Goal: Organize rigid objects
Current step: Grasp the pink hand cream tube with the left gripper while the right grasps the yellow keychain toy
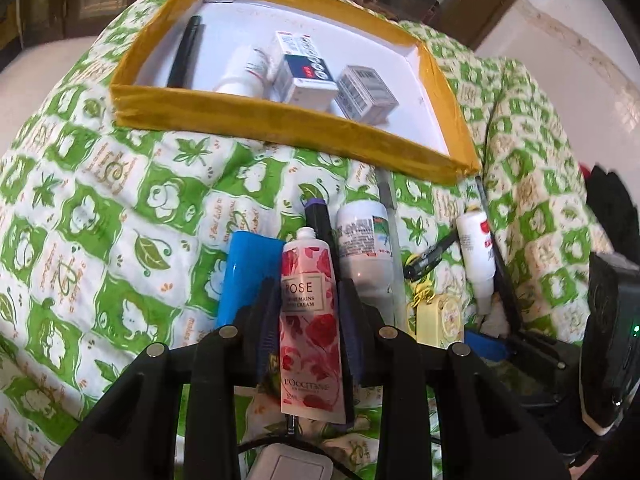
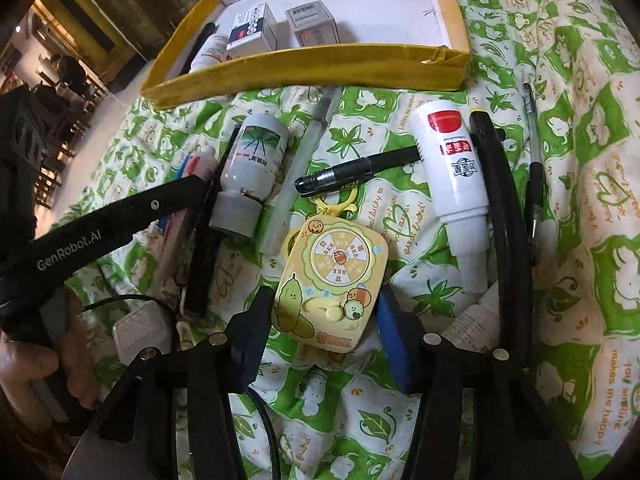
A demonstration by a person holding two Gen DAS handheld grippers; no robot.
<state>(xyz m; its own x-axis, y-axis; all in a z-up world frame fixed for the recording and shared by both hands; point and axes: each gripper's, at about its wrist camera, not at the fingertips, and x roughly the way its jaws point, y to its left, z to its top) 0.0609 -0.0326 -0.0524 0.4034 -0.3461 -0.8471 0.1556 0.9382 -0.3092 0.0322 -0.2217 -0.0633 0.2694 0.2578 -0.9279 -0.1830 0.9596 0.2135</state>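
Note:
My left gripper is shut on a pink rose hand-cream tube. My right gripper stands around a yellow bee keychain toy, jaws close on both sides; contact is unclear. The yellow-rimmed tray holds a black pen, a white bottle and two small boxes. It also shows in the right wrist view. On the quilt lie a white bottle with a plant label, a black marker and a white red-labelled bottle.
A blue case lies left of the tube. A clear pen, a black curved band and a dark pen lie on the green-white quilt. The left gripper's arm crosses the right wrist view. A white adapter lies near.

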